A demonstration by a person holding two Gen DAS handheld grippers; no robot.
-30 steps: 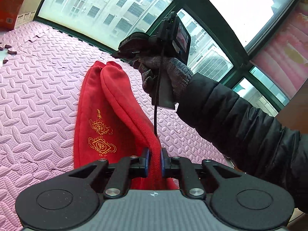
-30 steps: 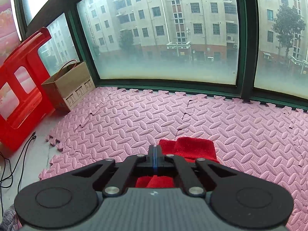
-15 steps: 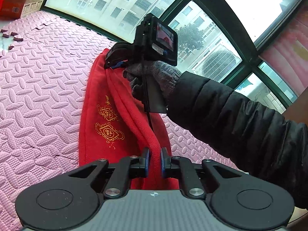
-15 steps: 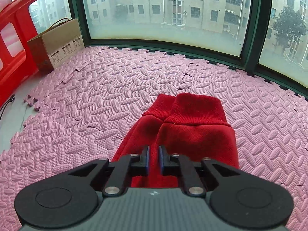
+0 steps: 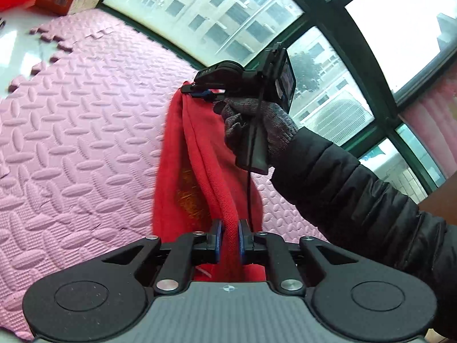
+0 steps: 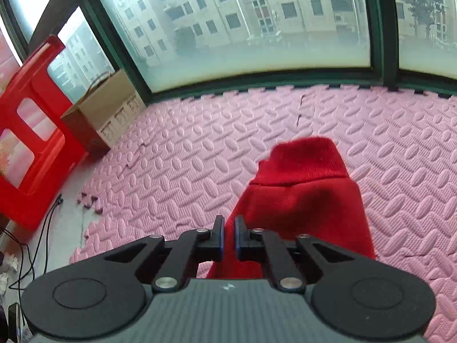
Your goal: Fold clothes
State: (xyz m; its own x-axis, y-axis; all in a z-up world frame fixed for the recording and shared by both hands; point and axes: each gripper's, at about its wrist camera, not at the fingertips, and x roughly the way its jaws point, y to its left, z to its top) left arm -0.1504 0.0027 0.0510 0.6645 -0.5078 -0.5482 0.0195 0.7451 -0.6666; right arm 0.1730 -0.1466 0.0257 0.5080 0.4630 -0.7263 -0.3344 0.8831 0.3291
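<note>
Jaws: both pinching red garment | right gloved hand raised, sleeve angled down

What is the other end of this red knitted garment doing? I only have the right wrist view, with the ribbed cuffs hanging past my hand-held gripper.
Observer: The left hand-held gripper is shut on a thick rolled edge of the red knitted garment.
Operator: Any decoration on it?
Observer: Yes, a gold printed motif shows in the left wrist view, blurred.
Operator: Can you see my gripper from outside?
Observer: Yes, the right hand-held gripper pinches the garment's far end above the pink foam floor mat, held by a hand in a grey knitted glove with a black padded sleeve.
</note>
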